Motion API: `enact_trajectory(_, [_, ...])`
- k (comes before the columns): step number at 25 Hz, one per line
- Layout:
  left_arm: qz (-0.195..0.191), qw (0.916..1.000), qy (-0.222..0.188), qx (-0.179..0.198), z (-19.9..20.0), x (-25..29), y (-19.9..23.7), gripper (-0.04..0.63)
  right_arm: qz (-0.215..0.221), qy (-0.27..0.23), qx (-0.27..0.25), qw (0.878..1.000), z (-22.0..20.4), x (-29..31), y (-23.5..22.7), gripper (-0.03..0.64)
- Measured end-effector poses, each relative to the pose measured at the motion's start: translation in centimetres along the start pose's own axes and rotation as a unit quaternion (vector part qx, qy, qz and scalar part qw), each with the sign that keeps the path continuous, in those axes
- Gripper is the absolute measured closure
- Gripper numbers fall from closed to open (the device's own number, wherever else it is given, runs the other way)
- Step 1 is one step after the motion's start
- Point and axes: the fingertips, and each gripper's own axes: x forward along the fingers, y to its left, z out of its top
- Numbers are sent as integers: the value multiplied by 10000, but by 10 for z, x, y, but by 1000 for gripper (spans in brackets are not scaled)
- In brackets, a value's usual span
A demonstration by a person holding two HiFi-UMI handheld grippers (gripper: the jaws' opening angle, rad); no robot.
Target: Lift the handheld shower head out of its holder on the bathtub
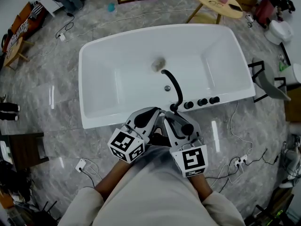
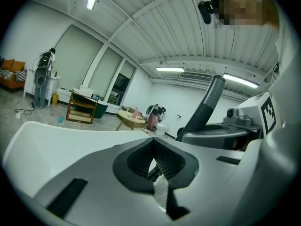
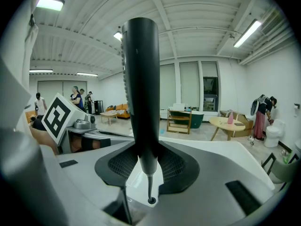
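Pulling the shower head up off the tub rim, nice and straight

So we're gripping the shower head [image 3: 141,79] in the right gripper [image 3: 146,166], jaws partway apart and clamped on the lower end of the black handle. It's standing upright just above its holder [image 3: 151,200] on the near rim of the bathtub [image 1: 94,114]. The left gripper [image 2: 154,166] is sitting right beside it with its jaws pressed together and, far as we can tell, holding nothing. We're reckoning the lift is mostly done: the handle looks clear, and only the thin hose [image 3: 148,185] is running down into the hole. To do this bit well, we're thinking of lifting straight along the line of the hose without tilting, so it isn't scraping or snagging on the hole's edge. We're also squeezing firmly, since that handle looks smooth and could slide.
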Motion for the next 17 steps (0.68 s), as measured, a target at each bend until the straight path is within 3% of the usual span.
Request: enact_trajectory(17, [70, 9999, 66, -122, -9, -8, 2, 592, 21, 102, 16, 9999, -11, 6, 4, 472])
